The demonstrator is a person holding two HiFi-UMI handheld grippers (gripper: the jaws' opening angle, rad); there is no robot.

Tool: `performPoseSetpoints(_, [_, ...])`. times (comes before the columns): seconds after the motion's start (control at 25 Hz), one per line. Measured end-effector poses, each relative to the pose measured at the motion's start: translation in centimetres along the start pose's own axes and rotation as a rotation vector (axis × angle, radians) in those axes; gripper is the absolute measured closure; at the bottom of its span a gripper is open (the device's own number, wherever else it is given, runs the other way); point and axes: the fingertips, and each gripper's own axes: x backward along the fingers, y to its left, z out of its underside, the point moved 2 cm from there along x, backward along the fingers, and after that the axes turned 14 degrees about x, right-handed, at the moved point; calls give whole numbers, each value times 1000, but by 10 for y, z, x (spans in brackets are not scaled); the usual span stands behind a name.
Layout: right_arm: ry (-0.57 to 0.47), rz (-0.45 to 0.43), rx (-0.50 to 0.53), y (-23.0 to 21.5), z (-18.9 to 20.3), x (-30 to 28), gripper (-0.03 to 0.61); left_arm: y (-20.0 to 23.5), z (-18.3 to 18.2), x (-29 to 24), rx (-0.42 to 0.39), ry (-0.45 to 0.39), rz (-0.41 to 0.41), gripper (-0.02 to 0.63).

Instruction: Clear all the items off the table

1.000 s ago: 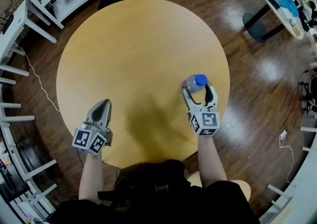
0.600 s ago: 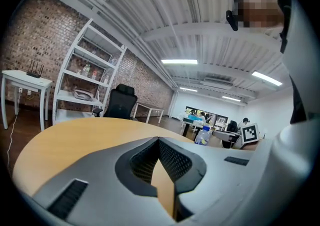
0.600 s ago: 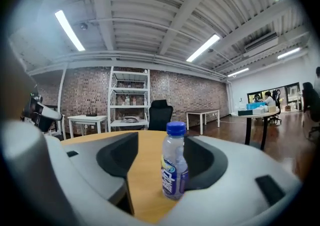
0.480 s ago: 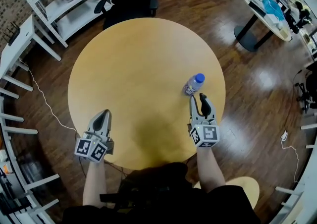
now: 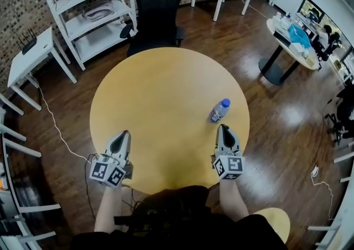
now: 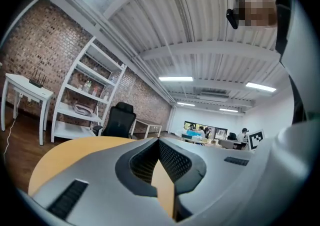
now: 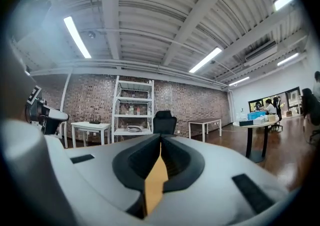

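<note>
Right hand-held gripper (image 5: pixel 224 128) has drawn back from the bottle (image 5: pixel 219 110), jaws just closing empty; left hand-held gripper (image 5: pixel 122 134) likewise shut; the bottle, just ahead, probably needs regrasping.

Head view: mounted high over near edge of round bench (image 5: pixel 166 88), aimed forward and steeply down. Whole top in frame, with shelving (image 5: pixel 94 11) and chair (image 5: pixel 157 5) past far edge.

Left gripper view: riding on left gripper (image 5: pixel 124 134), low over bench, facing roughly level along own fingers (image 6: pixel 180 162). Very close to these, filling lower frame.

Right gripper view: same mounting on right gripper (image 5: pixel 224 129), facing brick wall (image 7: pixel 190 102).

Shared by all three: bench top, shelving, chair. Only a sliver of bench top in right gripper view.
</note>
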Motion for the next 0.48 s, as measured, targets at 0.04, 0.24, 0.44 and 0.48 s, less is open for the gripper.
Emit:
performPoseSetpoints(0.04, [-9, 2, 0, 2, -4, 1, 571, -1, -5, 4, -2, -27, -3, 614])
performPoseSetpoints(0.24, [-45, -2, 9, 12, -17, 1, 571, -1, -19, 17, -31, -73, -17, 614])
performPoseSetpoints(0.44, [-52, -18, 7, 16, -17, -1, 571, 0, -21, 21, -18, -76, -34, 614])
performPoseSetpoints(0.48, [-51, -19, 5, 17, -19, -1, 571, -1, -21, 22, -20, -74, -30, 614])
